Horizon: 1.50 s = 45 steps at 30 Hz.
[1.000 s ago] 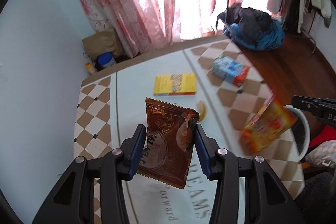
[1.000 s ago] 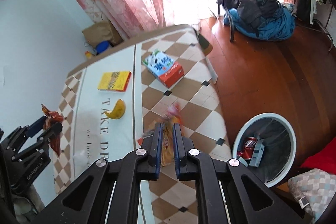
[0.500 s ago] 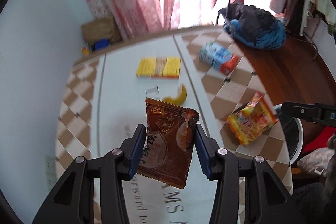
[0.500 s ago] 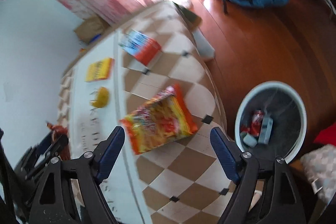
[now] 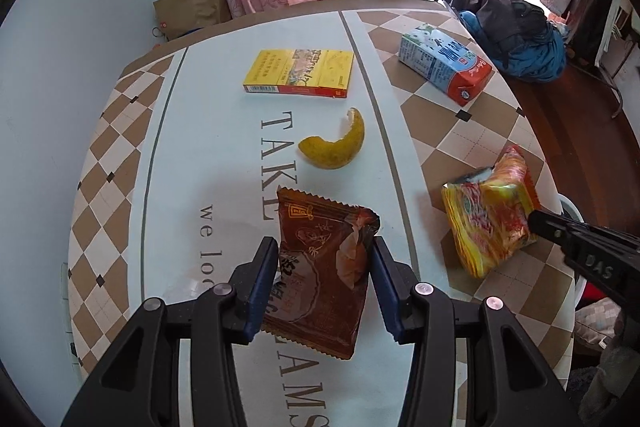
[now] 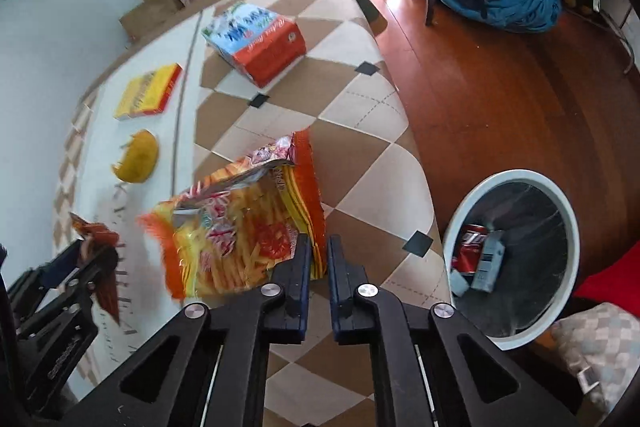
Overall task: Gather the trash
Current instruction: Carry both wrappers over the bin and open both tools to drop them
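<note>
Trash in hand comes first: the left gripper [image 5: 325, 279] is clamped on a brown snack wrapper [image 5: 320, 271], which hangs between its blue pads above the table [image 5: 192, 155], and the right gripper [image 6: 319, 259] has its jaws nearly together, pinching the corner of an orange-and-yellow chip bag [image 6: 240, 231] near the table's right edge; whether the bag is fully lifted cannot be told. The step in hand looks like the carry: both pieces are gripped and neither is binned yet. The white bin [image 6: 560, 203] stands on the wooden floor just beside the table on the right, already holding a red can [image 6: 468, 247] and a small carton. The next move likely calls for swinging the chip bag over the rim and opening the jaws, then the wrapper. Farther off on the table lie a yellow peel [image 5: 336, 147], a yellow box [image 5: 300, 73] and a milk carton [image 5: 444, 63], still to collect.
</note>
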Each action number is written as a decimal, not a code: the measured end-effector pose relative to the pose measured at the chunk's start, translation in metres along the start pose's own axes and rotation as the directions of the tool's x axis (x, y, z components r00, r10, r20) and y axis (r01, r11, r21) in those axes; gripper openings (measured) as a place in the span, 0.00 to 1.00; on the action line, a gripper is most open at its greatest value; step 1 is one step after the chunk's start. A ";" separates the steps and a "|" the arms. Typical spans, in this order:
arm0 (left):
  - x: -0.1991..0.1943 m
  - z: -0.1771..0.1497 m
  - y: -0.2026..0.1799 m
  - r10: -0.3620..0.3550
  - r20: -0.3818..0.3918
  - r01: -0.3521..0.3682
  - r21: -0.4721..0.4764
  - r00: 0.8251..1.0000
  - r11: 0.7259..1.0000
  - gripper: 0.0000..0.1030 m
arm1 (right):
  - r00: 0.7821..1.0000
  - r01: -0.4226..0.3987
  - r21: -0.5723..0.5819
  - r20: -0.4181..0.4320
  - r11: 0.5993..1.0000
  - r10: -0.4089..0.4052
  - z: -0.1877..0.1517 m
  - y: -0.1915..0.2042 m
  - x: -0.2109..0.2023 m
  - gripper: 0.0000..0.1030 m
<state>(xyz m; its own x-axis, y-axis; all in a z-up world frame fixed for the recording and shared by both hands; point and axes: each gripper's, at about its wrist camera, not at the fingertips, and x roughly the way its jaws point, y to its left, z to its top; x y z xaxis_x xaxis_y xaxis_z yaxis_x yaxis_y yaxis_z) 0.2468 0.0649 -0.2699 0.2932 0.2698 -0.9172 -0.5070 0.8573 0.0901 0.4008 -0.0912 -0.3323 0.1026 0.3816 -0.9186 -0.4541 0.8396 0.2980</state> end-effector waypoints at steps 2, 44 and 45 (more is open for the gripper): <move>-0.004 0.000 0.002 -0.002 0.008 0.002 0.000 1.000 1.000 0.42 | 0.999 -0.021 0.004 0.029 1.000 0.020 -0.002 -0.003 -0.011 0.06; 0.053 0.005 -0.360 -0.334 -0.343 0.430 0.259 0.878 0.865 0.56 | 0.997 0.082 0.436 -0.048 0.896 -0.068 -0.082 -0.363 -0.048 0.05; 0.064 0.006 -0.361 -0.331 -0.365 0.434 0.248 0.870 0.866 0.60 | 0.996 0.083 0.442 -0.061 0.893 -0.062 -0.082 -0.363 -0.037 0.05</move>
<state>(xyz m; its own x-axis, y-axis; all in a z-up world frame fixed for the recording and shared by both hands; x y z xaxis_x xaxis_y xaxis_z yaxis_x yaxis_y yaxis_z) 0.4534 -0.2248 -0.3586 0.1266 -0.2093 -0.9696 -0.1113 0.9683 -0.2235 0.4888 -0.4419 -0.4276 0.0767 0.3044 -0.9495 -0.0062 0.9524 0.3049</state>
